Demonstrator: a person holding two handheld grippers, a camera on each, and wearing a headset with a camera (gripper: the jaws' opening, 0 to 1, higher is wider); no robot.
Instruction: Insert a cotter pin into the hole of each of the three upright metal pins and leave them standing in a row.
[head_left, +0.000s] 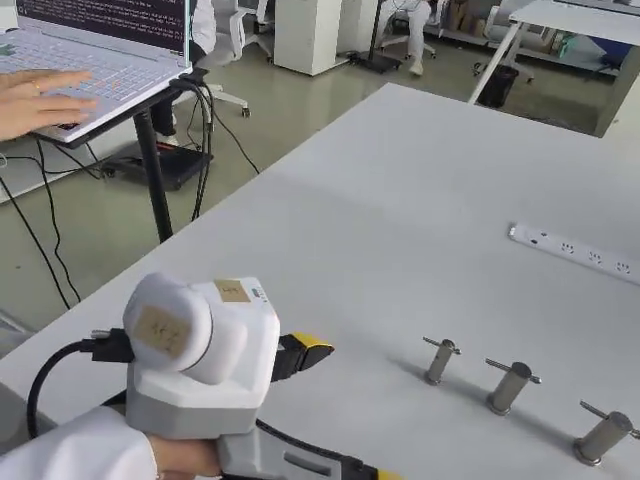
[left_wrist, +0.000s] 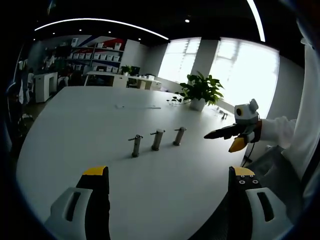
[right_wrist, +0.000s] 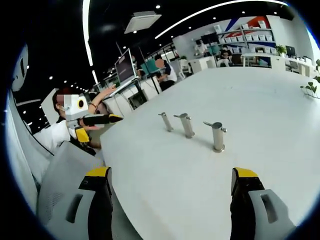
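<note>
Three upright metal pins stand in a row on the white table (head_left: 400, 200): the left pin (head_left: 438, 362), middle pin (head_left: 510, 386) and right pin (head_left: 603, 436). Each has a thin cotter pin crosswise through its top. The row also appears in the left gripper view (left_wrist: 157, 140) and the right gripper view (right_wrist: 187, 126). My left gripper (head_left: 350, 412) is at the table's near left edge, open and holding nothing, well short of the pins (left_wrist: 170, 172). My right gripper (right_wrist: 171, 173) is open too, looking back across the pins, and appears off the table's right side (left_wrist: 231, 135).
A white power strip (head_left: 575, 250) lies at the right, beyond the pins. A laptop (head_left: 90, 50) on a stand, with a person's hand (head_left: 40, 100) on it, is off the table's left edge. A potted plant (left_wrist: 201, 92) sits at the far end.
</note>
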